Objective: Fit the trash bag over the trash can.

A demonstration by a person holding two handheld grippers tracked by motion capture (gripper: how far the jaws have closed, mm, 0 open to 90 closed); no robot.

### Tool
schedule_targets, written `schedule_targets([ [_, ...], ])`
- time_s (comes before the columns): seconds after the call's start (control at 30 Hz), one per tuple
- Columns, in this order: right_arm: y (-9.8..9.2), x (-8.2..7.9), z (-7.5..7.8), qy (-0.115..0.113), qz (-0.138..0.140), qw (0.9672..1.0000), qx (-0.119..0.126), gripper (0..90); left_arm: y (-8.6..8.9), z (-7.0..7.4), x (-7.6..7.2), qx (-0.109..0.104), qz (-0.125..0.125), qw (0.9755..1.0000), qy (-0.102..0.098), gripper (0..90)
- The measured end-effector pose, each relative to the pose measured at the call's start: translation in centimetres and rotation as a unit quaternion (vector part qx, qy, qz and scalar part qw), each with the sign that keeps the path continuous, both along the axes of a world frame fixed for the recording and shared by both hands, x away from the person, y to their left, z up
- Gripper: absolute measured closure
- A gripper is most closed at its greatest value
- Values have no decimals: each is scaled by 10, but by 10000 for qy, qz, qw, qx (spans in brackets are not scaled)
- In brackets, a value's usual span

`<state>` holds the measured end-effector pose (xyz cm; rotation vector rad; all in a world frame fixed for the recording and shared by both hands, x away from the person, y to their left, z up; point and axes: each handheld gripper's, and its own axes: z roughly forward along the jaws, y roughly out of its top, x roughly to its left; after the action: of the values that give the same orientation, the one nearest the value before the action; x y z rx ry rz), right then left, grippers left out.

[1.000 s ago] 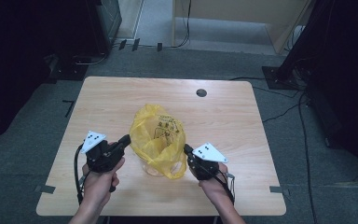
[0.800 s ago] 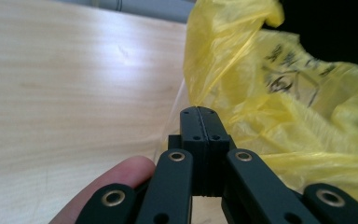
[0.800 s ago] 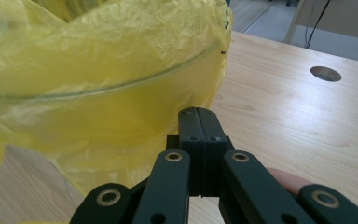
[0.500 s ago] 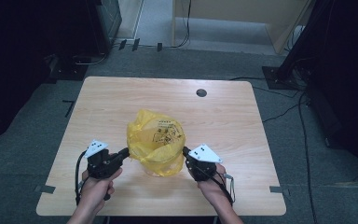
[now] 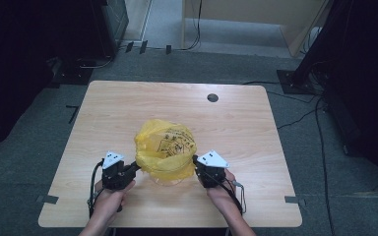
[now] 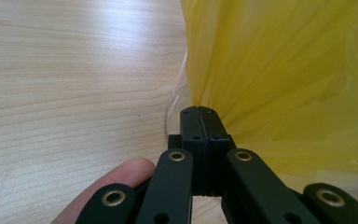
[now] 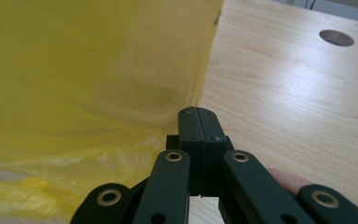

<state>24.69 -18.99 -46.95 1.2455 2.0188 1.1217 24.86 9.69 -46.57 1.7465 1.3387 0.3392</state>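
One yellow plastic bag sits on the worktop near its front edge, between two grippers. The left gripper and right gripper each pinch a side of the bag, jaws clenched. Since earlier, both have sunk, and the bag now sits lower and rounder.

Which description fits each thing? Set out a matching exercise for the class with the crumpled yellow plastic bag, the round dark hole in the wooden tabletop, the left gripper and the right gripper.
Things:
1. crumpled yellow plastic bag
2. round dark hole
3. left gripper
4. right gripper

Descriptions:
A. shut on the bag's right edge
B. near the table's far edge
C. between the two grippers
D. shut on the bag's left edge

Pairs: 1-C, 2-B, 3-D, 4-A
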Motion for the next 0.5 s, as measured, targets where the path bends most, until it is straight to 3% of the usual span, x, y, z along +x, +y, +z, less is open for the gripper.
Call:
schedule_targets([
  [0.17,0,8,-9,108,-90,9999,-61,900,-2,-2,-3,97,-44,9999,-33,900],
  [0.3,-1,18,-21,239,-262,9991,-217,900,3,0,-4,73,-265,9996,9,894],
  [0.4,-7,23,-23,200,-333,9992,-36,900,17,1,-1,-164,-482,9987,50,714],
  [0.5,-13,21,-13,5,-320,9994,127,900,34,6,1,-244,-415,9988,-2,561],
])
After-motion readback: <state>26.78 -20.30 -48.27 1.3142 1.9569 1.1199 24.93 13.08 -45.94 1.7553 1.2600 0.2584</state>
